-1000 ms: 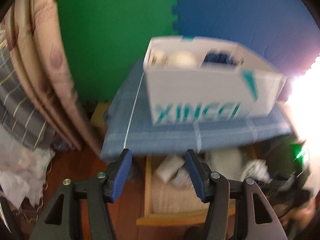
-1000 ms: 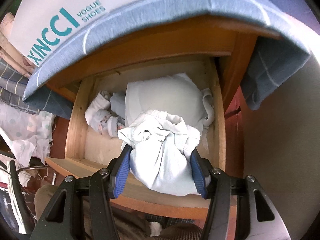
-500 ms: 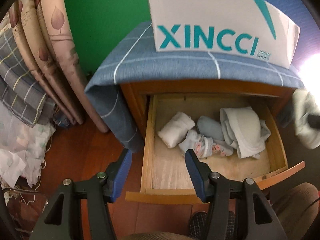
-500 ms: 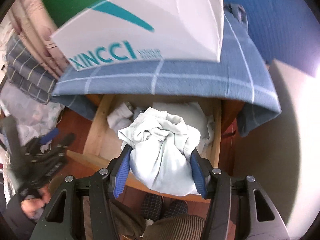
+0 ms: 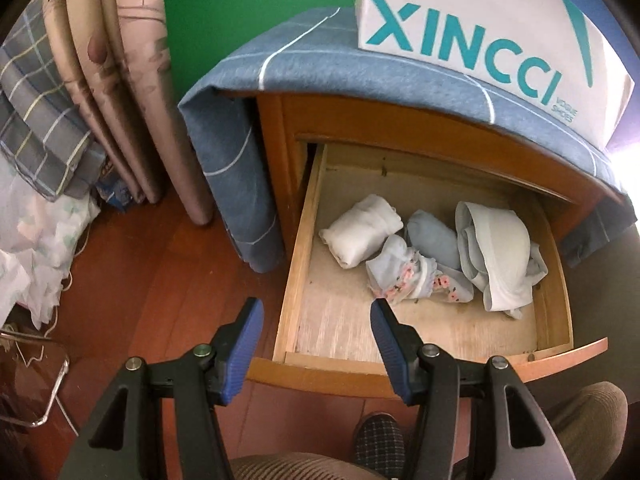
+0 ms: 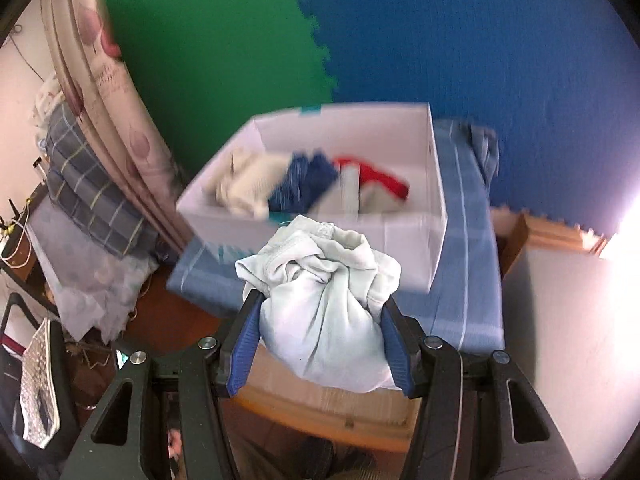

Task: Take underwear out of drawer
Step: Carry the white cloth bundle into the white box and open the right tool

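Dim indoor light, strong fisheye bending at the edges.
Glare blows out right of the shoebox [image 6: 320, 184], which is motion-blurred; left view stays sharp.

Drawer [image 5: 294, 280]: pale bare wood sides, matt; scuffed, rough-looking base panel.
Cabinet [image 5: 276, 152]: orange-brown wood, smooth, slight sheen.
Cover [image 5: 280, 64]: blue woven cloth with thin white lines, matt.
Box [image 5: 460, 4]: white card, smooth, teal print.
Underwear [image 6: 324, 304]: pale bluish soft cloth, crumpled, matt.
Floral piece [image 5: 408, 276]: thin cloth, frilled edge.
Floor [image 5: 152, 288]: reddish wood, glossy.
Left hand-held gripper [image 5: 316, 328]: ribbed blue pads, black matt plastic, metal screws.
Wall mats [image 6: 440, 40]: matt foam.
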Available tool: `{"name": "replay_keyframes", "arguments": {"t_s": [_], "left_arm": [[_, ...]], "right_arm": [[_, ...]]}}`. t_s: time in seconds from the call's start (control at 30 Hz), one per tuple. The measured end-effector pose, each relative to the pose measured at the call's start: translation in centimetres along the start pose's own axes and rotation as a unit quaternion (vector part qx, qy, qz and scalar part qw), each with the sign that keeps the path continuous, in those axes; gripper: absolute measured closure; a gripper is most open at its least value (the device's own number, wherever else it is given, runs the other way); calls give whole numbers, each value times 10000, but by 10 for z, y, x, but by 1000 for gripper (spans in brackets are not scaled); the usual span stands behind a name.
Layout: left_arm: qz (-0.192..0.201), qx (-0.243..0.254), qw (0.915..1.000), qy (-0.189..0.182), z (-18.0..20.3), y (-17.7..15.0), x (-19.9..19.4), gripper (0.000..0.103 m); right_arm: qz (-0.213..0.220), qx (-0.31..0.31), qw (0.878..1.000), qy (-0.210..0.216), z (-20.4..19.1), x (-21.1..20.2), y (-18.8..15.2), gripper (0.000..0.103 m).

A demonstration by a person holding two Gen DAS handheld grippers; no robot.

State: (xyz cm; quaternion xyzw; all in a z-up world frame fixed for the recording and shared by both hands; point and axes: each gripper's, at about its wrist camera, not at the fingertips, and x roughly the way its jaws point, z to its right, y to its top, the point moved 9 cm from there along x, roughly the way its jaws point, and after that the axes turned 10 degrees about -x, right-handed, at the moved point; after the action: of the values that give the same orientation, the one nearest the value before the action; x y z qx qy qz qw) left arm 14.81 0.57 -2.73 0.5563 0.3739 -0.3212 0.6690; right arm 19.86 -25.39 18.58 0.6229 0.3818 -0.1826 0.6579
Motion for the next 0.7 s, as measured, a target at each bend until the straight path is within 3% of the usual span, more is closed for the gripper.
{"name": "replay_keyframes", "arguments": {"t_s": [0.3,0.7], "left_arm": [[-18,-89,10000,-3,-3,0,2,46],[-50,-293,9995,-115,-10,0,5,46]], "right_arm": [[148,16,9993,-352,24,14,67,50],[-395,196,9975,-558,46,99,84,50]]}}
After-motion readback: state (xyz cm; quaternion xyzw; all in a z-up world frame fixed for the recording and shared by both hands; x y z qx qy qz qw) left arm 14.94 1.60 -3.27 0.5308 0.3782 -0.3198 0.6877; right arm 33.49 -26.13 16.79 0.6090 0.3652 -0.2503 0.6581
